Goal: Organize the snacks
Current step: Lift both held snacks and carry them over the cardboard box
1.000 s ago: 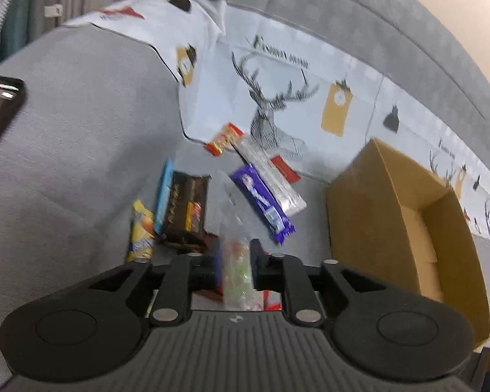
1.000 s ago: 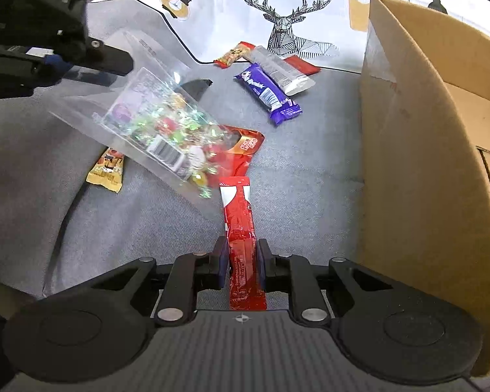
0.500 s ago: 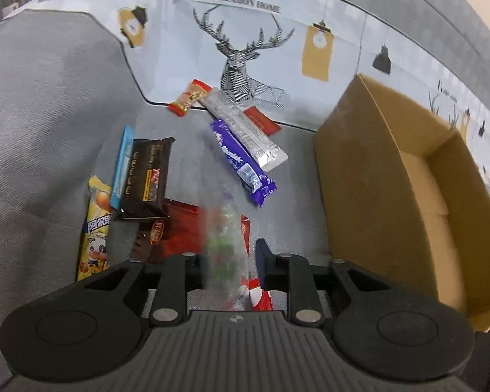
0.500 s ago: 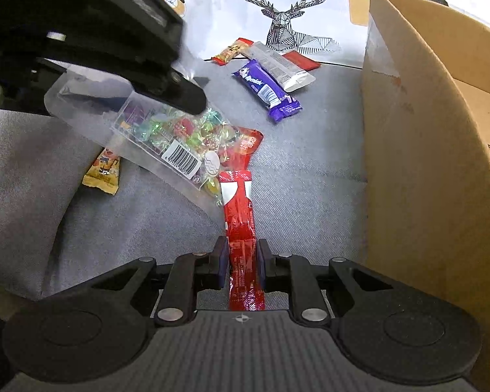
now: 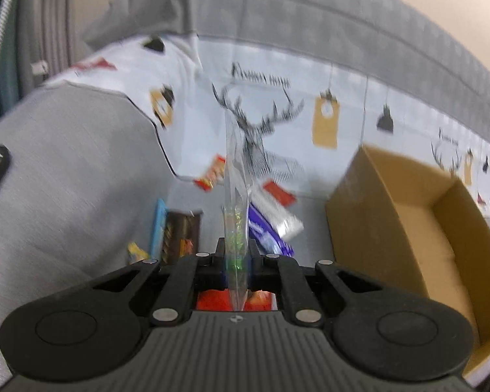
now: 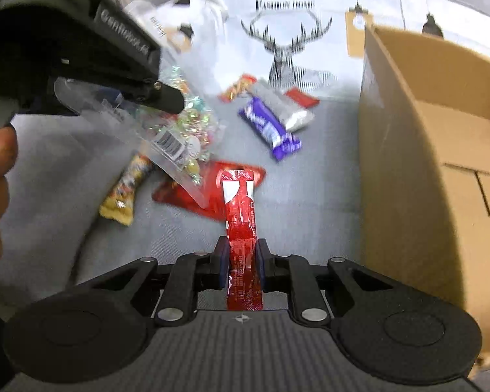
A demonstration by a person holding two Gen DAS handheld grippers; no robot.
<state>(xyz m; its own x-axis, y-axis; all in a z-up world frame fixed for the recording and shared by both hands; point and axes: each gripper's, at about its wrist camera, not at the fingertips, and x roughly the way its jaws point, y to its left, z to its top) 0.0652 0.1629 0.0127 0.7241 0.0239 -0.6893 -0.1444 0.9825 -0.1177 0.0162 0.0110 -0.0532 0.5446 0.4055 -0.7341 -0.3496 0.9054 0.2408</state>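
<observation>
The left gripper [image 5: 235, 258] is closed on a clear candy bag [image 6: 179, 124], which is held off the grey sofa seat [image 6: 313, 202]. In the left wrist view the bag is seen edge-on, rising thin and upright from between the jaws; in the right wrist view it hangs tilted, its barcode label and loose wrapped sweets visible through the film. The bag is judged light, soft and slippery — the contents would shift and the film would crease, so a hold near a sealed edge, as now taken, is judged sounder than one across the loose sweets.

The right gripper [image 6: 241, 261] is closed on a red stick packet [image 6: 240, 209], clamped near one end with the rest projecting forward. It is judged light and limp, and likely to droop or swing when moved.

The cardboard box [image 6: 424, 150] stands open on the right side of the seat. Only part of its interior is shown, and no snack can be made out in that part; the rest is hidden by the near wall.

Lying loose on the seat are noted a purple bar [image 6: 271, 127], a silver packet [image 6: 287, 107], a flat red pouch [image 6: 192, 192] and a yellow packet [image 6: 124, 192] — all outside the box, none touching it.
</observation>
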